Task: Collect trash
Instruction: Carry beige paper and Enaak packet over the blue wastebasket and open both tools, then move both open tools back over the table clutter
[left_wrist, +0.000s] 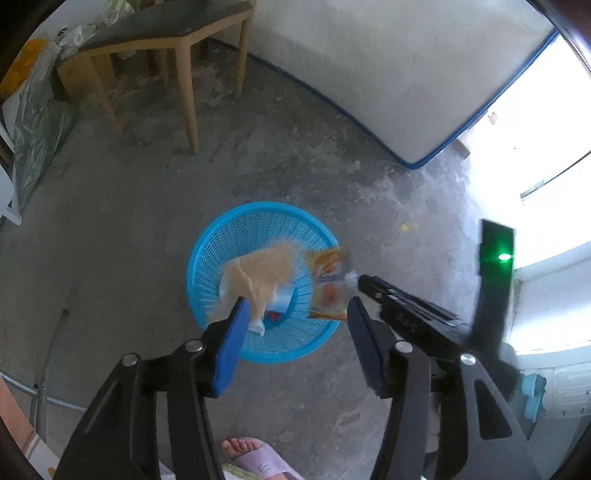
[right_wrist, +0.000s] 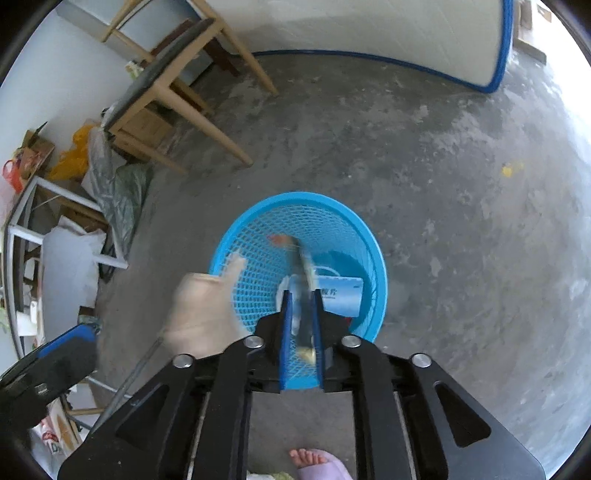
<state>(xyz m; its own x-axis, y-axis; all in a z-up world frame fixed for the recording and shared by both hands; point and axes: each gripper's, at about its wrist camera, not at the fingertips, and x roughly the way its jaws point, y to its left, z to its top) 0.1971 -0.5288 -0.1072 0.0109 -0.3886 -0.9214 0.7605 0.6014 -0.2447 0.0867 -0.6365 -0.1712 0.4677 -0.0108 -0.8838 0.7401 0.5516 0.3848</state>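
A blue mesh basket (left_wrist: 207, 258) stands on the concrete floor below both grippers; it also shows in the right wrist view (right_wrist: 258, 236). My left gripper (left_wrist: 295, 314) is open above it, and a blurred tan paper piece (left_wrist: 262, 273) hangs in the air by its left finger, over the basket. My right gripper (right_wrist: 301, 306) is shut on an orange snack wrapper (right_wrist: 301, 266), held over the basket; the wrapper also shows in the left wrist view (left_wrist: 328, 284). A white and blue carton (right_wrist: 340, 295) lies inside the basket.
A wooden table (left_wrist: 166, 33) stands at the back left with bags and clutter (right_wrist: 110, 184) beside it. A mattress with blue piping (left_wrist: 406, 74) leans on the back wall. A small yellow scrap (right_wrist: 511, 169) lies on the floor. My sandalled foot (left_wrist: 255, 458) is below.
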